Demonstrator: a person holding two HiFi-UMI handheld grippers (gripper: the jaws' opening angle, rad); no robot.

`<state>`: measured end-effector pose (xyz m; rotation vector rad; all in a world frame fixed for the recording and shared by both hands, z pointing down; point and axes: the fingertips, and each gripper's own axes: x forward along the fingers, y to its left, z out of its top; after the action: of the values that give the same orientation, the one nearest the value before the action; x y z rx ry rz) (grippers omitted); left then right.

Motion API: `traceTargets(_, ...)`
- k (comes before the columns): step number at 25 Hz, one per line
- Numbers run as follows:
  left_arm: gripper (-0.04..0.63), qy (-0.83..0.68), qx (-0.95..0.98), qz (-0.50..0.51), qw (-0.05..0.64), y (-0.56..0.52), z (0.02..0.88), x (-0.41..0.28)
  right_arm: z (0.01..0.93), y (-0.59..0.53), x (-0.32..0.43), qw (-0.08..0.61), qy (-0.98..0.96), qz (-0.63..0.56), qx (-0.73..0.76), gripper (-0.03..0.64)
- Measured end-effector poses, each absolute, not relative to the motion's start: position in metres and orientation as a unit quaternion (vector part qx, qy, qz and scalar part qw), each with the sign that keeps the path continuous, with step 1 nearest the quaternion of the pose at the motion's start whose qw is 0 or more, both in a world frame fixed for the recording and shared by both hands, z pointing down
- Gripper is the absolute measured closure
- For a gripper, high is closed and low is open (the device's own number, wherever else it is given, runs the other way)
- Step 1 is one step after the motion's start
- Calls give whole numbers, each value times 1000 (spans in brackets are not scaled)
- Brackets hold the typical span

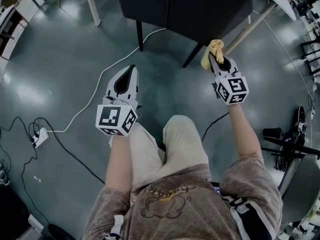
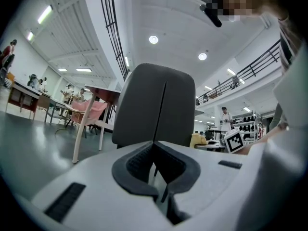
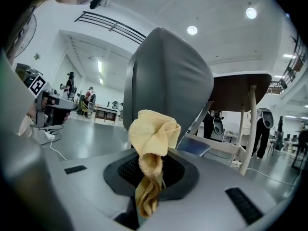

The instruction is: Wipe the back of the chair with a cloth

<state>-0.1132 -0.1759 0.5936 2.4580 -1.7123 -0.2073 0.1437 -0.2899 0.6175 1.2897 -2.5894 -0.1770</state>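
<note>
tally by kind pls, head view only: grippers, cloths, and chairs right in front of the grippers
grippers: 2 (left gripper, jaws shut on nothing; right gripper, jaws shut on the cloth)
cloths: 1 (yellow cloth)
chairs: 1 (dark chair)
total: 4

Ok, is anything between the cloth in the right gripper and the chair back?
Nothing visible does. The right gripper is shut on the yellow cloth, and the grey chair back rises directly beyond it with nothing in between. The left gripper, shut and empty, sits off to the side.
</note>
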Motion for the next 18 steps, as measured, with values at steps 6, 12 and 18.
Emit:
traceTargets(6, 588, -571, 815, -72, 71, -177, 594, -115, 617, -305, 109, 129, -899, -76, 413, 548)
traceTargets(12, 588, -570, 815, -75, 71, -178, 593, -114, 610, -324, 53, 114, -916, -81, 376, 548)
traceTargets(18, 588, -570, 816, -72, 67, -182, 592, -112, 613, -345, -13, 112, -928, -85, 346, 548)
